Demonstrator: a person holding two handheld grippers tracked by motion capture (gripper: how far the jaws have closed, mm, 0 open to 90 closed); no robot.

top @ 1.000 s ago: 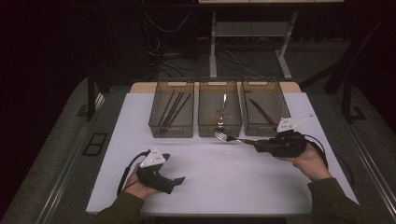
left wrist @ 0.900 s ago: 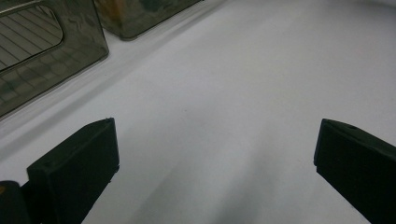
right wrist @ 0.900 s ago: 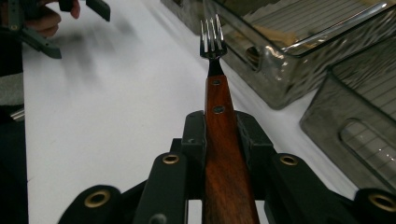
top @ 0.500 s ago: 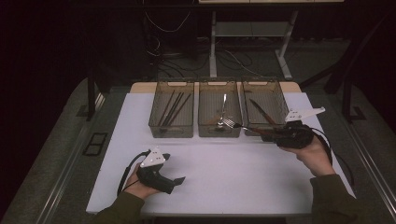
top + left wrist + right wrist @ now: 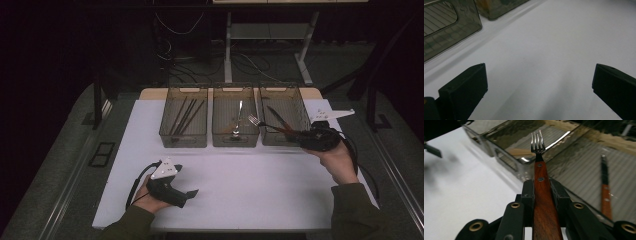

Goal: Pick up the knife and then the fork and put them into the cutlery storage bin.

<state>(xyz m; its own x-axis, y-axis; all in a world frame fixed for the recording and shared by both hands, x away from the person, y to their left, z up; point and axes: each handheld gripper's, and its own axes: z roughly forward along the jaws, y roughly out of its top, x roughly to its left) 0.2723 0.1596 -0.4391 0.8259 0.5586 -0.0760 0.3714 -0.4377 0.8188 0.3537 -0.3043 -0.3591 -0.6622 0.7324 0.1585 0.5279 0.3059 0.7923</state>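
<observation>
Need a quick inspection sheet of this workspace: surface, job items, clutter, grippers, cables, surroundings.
Surface: white table top, bare in front of the bins.
Job's things: wooden-handled fork held over the bins; three smoky clear bins in a row holding utensils, one a knife in the right bin.
Clutter: nothing seen.
Grippers: right gripper shut on the fork's handle; left gripper open, resting low over the table.
Cables: one trails from each gripper; more lie on the floor behind.
Surroundings: dark room, desk legs beyond the table.

lab, dark curtains, cables [image 5: 250,62], white table [image 5: 260,175]
</observation>
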